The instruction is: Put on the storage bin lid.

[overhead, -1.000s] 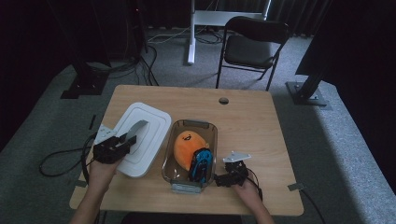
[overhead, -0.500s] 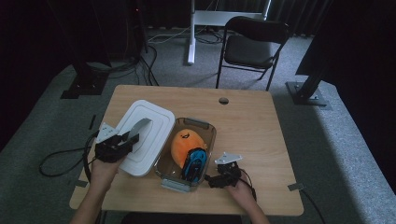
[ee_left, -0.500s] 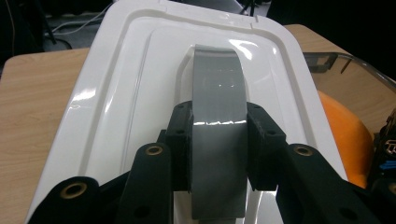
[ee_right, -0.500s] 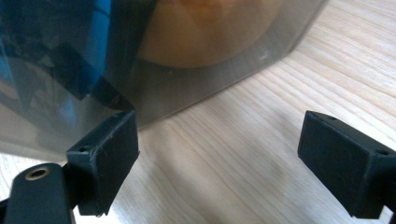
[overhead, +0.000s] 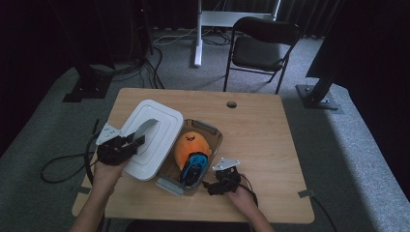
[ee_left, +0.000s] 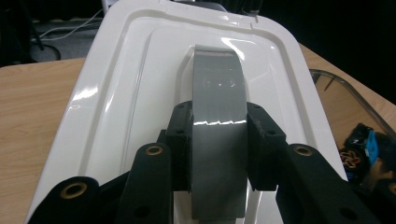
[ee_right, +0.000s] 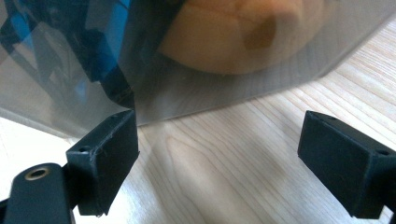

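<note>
My left gripper [overhead: 135, 142] [ee_left: 218, 135] is shut on the grey strap handle [ee_left: 219, 88] of a white plastic lid [overhead: 157, 128] [ee_left: 116, 93]. The lid is tilted, and its right edge lies over the left rim of a clear plastic bin [overhead: 212, 133] [ee_left: 348, 95]. An orange plush toy [overhead: 191, 144] [ee_right: 243, 32] and a blue toy car [overhead: 193, 166] [ee_left: 366, 147] lie in the bin. My right gripper [overhead: 212, 185] [ee_right: 219, 154] stands open low on the table at the bin's near right side. Its left pad [ee_right: 109, 140] is against the bin's wall [ee_right: 210, 98].
The bin and lid occupy the left half of the wooden table [overhead: 261, 135], which has a cable hole [overhead: 231, 104] near its far edge. A black chair [overhead: 261, 46] stands behind it. Cables trail off the table's left side [overhead: 63, 166].
My right gripper has moved left along the table with the bin, whose near end has swung left. The lid in my left gripper has barely shifted.
</note>
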